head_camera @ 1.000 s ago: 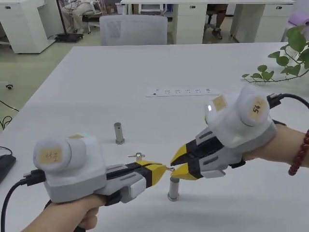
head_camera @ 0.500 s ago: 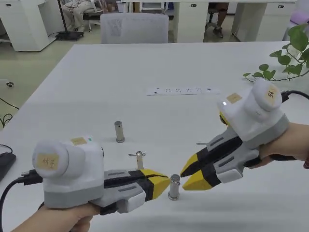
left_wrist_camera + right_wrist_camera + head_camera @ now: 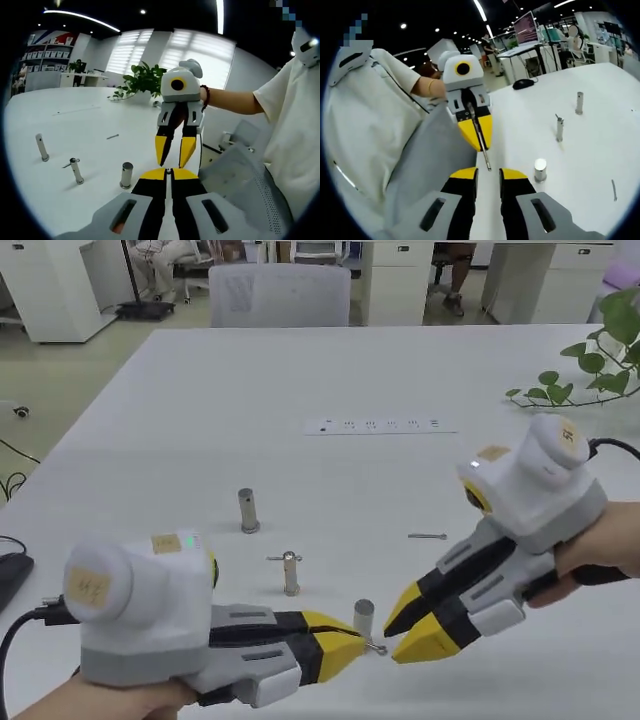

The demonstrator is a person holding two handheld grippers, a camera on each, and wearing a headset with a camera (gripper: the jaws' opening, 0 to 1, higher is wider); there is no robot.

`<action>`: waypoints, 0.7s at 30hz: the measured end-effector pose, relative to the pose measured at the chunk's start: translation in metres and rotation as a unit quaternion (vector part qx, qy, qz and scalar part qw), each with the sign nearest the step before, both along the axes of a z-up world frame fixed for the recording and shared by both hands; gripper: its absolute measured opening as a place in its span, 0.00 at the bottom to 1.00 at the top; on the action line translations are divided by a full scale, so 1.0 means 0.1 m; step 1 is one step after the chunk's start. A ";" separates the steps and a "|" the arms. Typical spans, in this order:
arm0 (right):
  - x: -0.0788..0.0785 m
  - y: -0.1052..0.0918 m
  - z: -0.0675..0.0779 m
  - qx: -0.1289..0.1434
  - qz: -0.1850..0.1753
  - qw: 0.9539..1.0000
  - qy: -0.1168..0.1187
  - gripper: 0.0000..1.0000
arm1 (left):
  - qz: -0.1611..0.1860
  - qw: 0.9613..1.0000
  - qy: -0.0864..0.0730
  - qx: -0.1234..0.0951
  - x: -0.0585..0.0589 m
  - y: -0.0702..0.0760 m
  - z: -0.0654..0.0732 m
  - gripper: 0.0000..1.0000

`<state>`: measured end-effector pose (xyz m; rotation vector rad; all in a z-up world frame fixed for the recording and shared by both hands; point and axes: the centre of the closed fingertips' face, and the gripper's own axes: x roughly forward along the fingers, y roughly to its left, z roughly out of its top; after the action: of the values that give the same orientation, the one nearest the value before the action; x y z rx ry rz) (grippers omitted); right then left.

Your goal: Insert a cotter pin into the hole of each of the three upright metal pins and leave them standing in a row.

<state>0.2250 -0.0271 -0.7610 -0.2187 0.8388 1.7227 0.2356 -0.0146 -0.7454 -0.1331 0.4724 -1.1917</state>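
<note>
Three upright metal pins stand in a diagonal row: the far pin point(image 3: 248, 512), the middle pin point(image 3: 290, 574) with a cotter pin through its top, and the near pin point(image 3: 364, 618). My left gripper point(image 3: 355, 644) is shut on a cotter pin point(image 3: 376, 648) whose tip pokes out beside the near pin's base. In the right gripper view that cotter pin point(image 3: 481, 142) points out of the left gripper point(image 3: 475, 131). My right gripper point(image 3: 397, 640) is open, its tips just right of the pin tip. A loose cotter pin point(image 3: 427, 536) lies flat on the table.
A white power strip point(image 3: 380, 426) lies mid-table. A leafy plant point(image 3: 590, 370) trails over the right edge. A grey chair point(image 3: 280, 295) stands behind the table's far edge. White tabletop point(image 3: 200, 420) stretches around the pins.
The right gripper has drawn back to the right and lower, and stands open. The left gripper has moved nearer and lower with the cotter pin, now beside the near pin.
</note>
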 end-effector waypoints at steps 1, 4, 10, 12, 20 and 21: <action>-0.02 0.00 0.00 0.000 0.002 1.000 0.003 0.19 | -0.003 1.000 -0.001 -0.002 -0.01 -0.01 0.01 0.00; -0.07 -0.01 -0.01 -0.001 0.011 1.000 0.014 0.18 | -0.011 1.000 -0.001 -0.010 -0.04 -0.03 0.03 0.00; -0.15 -0.01 0.02 0.005 0.023 0.999 0.035 0.15 | -0.027 0.999 -0.002 -0.019 -0.10 -0.06 0.06 0.00; -0.17 -0.01 0.03 0.007 0.027 0.999 0.039 0.14 | -0.032 0.999 0.000 -0.022 -0.11 -0.06 0.07 0.00; -0.24 -0.01 0.05 0.012 0.035 0.998 0.059 0.11 | -0.048 0.998 0.001 -0.036 -0.19 -0.08 0.10 0.00; -0.25 -0.01 0.05 0.011 0.037 0.997 0.061 0.11 | -0.049 0.998 0.001 -0.036 -0.19 -0.08 0.10 0.00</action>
<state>0.1998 -0.0286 -0.7559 -0.1308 0.9099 1.8277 0.2163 -0.0231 -0.7358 -0.1743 0.4429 -1.3052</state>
